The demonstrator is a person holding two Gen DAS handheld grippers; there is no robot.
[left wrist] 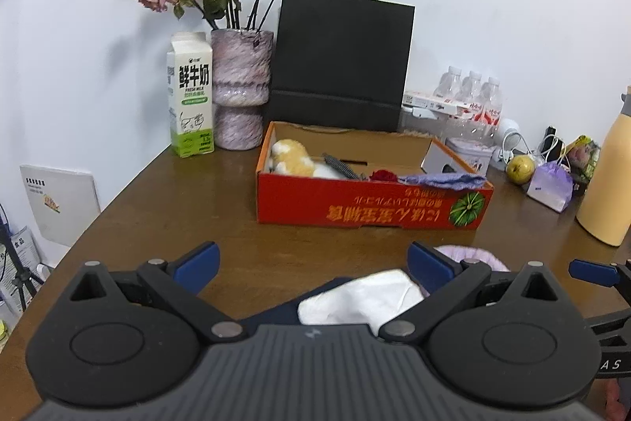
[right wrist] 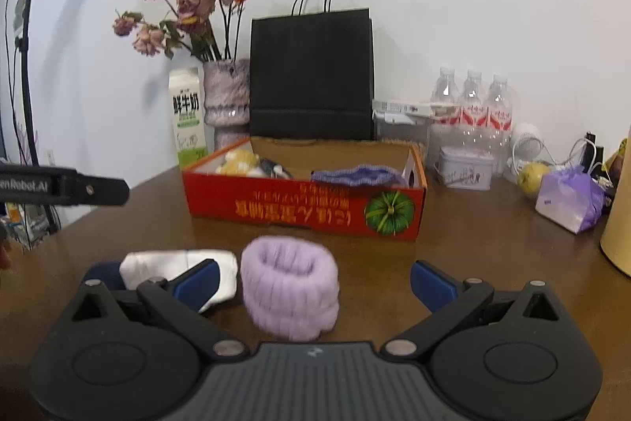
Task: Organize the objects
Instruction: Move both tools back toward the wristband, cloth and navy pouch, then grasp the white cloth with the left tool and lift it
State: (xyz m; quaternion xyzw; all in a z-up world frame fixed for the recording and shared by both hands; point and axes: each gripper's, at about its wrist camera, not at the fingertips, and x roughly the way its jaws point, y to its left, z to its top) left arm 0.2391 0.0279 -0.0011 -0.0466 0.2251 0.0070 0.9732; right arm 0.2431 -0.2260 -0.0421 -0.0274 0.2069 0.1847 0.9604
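1. Brown wooden tabletop (left wrist: 165, 208) was seen against a white wall, with a milk carton (left wrist: 191, 95), a vase of dried roses (left wrist: 241, 89) and a black paper bag (left wrist: 341, 62) ranged along the back.
2. An open red cardboard box (right wrist: 307, 208) had been set mid-table, apparently as the collecting bin: a plush toy (left wrist: 294, 158) and a purple cloth (right wrist: 357, 174) were already lodged inside it.
3. A lilac knitted roll (right wrist: 290, 289) was left standing on the table in front of the box, between the fingers of the right gripper (right wrist: 313, 283), whose jaws were spread wide and touched nothing.
4. A white folded cloth (left wrist: 363, 300) lay just beside the roll, on something dark blue, framed by the left gripper (left wrist: 313, 263), whose jaws were likewise spread and empty.
5. Both tools appeared to be lined up on these 2 loose items for transfer into the box; 0 items were held.
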